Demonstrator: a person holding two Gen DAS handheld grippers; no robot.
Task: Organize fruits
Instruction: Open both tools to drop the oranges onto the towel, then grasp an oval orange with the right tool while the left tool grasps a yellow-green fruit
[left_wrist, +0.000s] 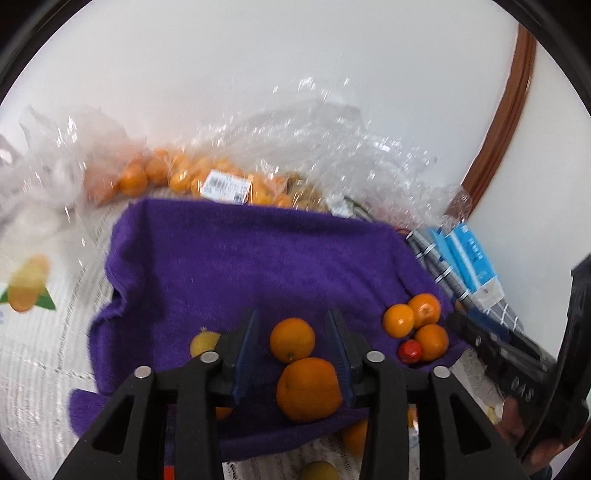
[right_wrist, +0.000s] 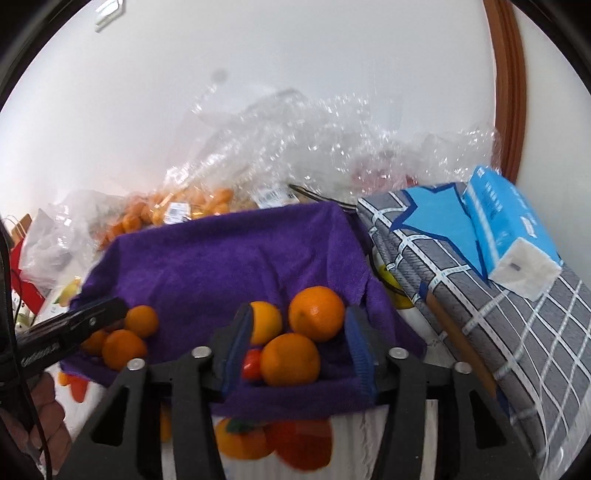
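On the purple towel (left_wrist: 221, 258), loose fruit in two small groups. Directly ahead of the left tongs (left_wrist: 293, 317), and framed between its two blue-lined jaws, a small orange (left_wrist: 292, 339) and, nearer the camera, a big orange (left_wrist: 308, 389). Jaws apart, no pad seen pressing on either fruit, though the right-hand jaw looks very close to the big orange. Off to the left of those jaws, a yellow fruit (left_wrist: 203, 341), partly hidden.

Further right on the towel, a cluster of three oranges (left_wrist: 413, 325) with a small red fruit (left_wrist: 409, 350) tucked against it. Same cluster in the right wrist view, dead ahead of the right tongs (right_wrist: 299, 312) and lying between its jaws; jaws likewise apart, gripping nothing. Left tongs well apart from that cluster, right tongs plainly the nearer.

No long axis to speak of on any orange: round, so no better side for a grip. Dimple of the small orange turned toward the camera, low on its near face.

Behind the towel, clear bags of oranges (left_wrist: 177, 177) against the wall; to the right, a blue tissue pack (right_wrist: 509, 229) on checked bedding (right_wrist: 517, 332).

Probably next: one pair closing straight on the fruit in front of it, a short reach forward and down, with a risk of nudging its neighbours.
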